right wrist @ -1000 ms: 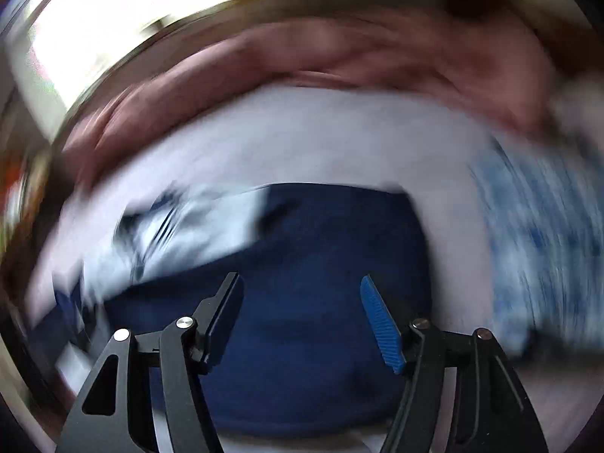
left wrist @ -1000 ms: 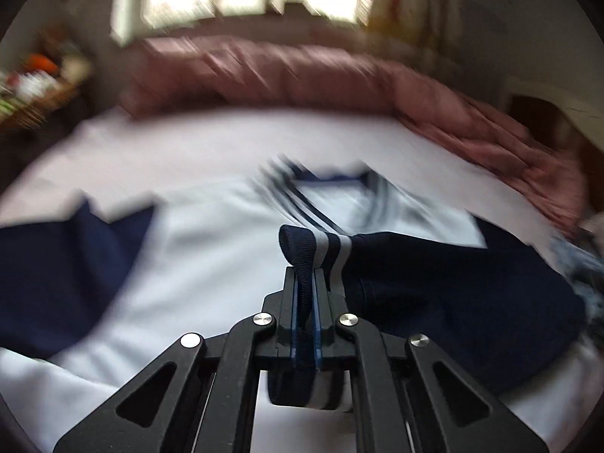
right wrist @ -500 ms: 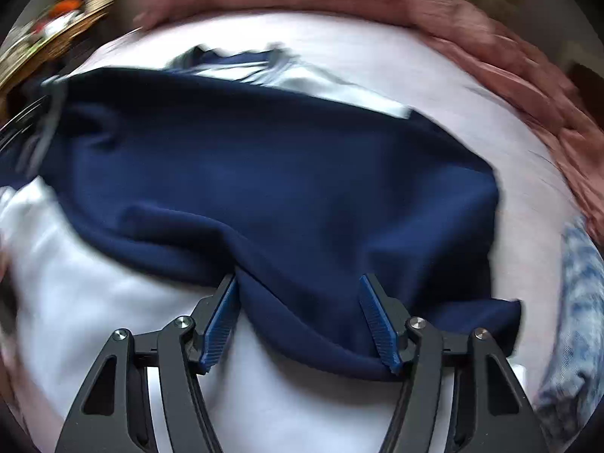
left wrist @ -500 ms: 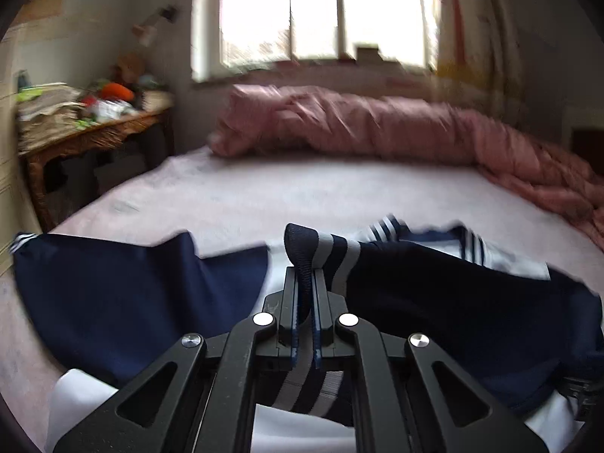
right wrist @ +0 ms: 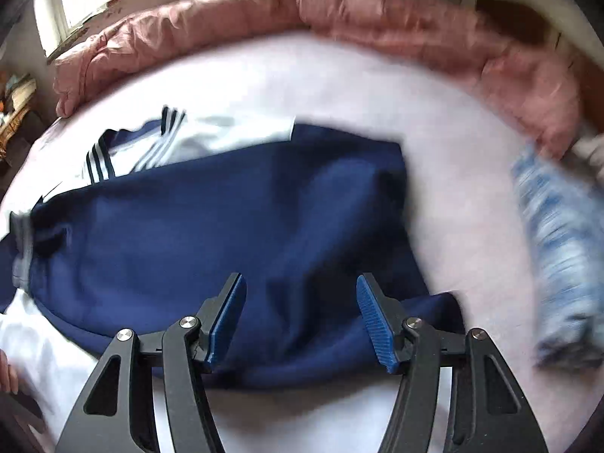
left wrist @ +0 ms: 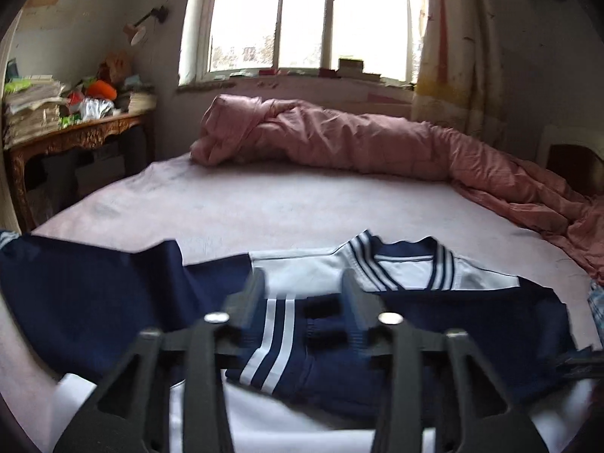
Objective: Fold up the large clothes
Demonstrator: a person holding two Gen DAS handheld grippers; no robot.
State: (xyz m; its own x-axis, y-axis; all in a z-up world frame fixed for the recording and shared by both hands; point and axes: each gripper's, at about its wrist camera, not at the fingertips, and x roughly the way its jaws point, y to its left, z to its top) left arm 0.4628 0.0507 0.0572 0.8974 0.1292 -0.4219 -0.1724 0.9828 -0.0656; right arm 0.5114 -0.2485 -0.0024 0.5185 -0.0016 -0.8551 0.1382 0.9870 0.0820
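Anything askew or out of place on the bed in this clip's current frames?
Nothing damaged or spilled. The navy sleeve lies folded across the white jersey, its striped cuff loose between the left hand-held gripper, whose jaws have just opened. The pink duvet is bunched along the far edge.

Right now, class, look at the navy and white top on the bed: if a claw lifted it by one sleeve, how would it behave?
The top would probably hang limp: its navy sleeve lies folded and creased. It likely feels light, since it settles flat on the bed. Pushed, it may bunch up rather than slide.
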